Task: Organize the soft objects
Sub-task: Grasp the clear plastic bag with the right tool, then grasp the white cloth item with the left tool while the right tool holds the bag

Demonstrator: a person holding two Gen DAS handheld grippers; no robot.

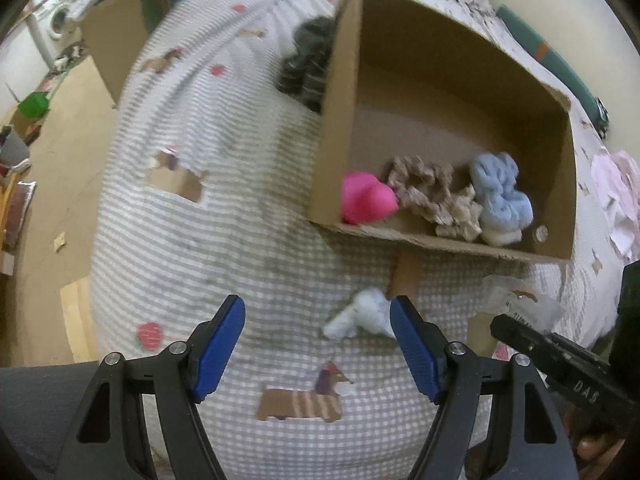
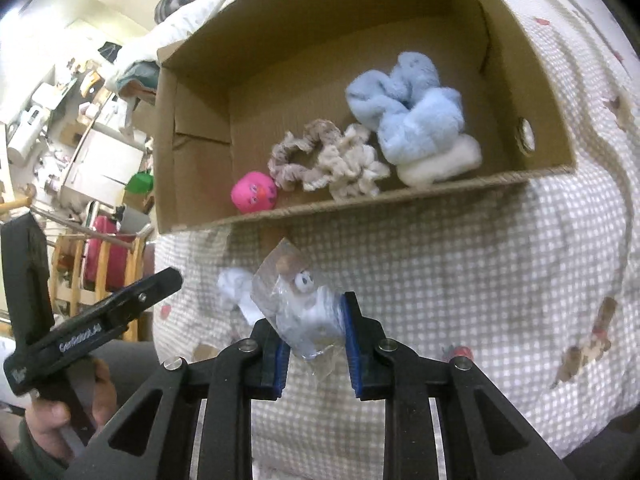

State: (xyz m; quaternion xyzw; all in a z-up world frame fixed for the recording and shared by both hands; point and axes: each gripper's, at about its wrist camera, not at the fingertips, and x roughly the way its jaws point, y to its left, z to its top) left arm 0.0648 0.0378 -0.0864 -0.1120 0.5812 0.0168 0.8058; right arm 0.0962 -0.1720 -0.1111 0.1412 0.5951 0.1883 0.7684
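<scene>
A cardboard box (image 1: 460, 92) (image 2: 192, 148) lies on a checked bedspread. In it are a pink ball toy (image 1: 366, 198) (image 2: 254, 192), beige scrunchies (image 1: 432, 194) (image 2: 328, 160), a blue fluffy scrunchie (image 1: 500, 188) (image 2: 408, 104) and a white one (image 2: 440, 164). My right gripper (image 2: 314, 344) is shut on a clear plastic bag with a white soft toy (image 2: 304, 304), just in front of the box. My left gripper (image 1: 318, 344) is open and empty above the bed, beside a small white fluffy piece (image 1: 360, 314) (image 2: 236, 284).
A dark fluffy item (image 1: 308, 60) lies behind the box's left wall. The bed edge drops to the floor at left (image 1: 52, 168). White and pink cloth (image 1: 616, 196) lies at right. Room clutter and a wooden rack (image 2: 104, 264) stand beyond the bed.
</scene>
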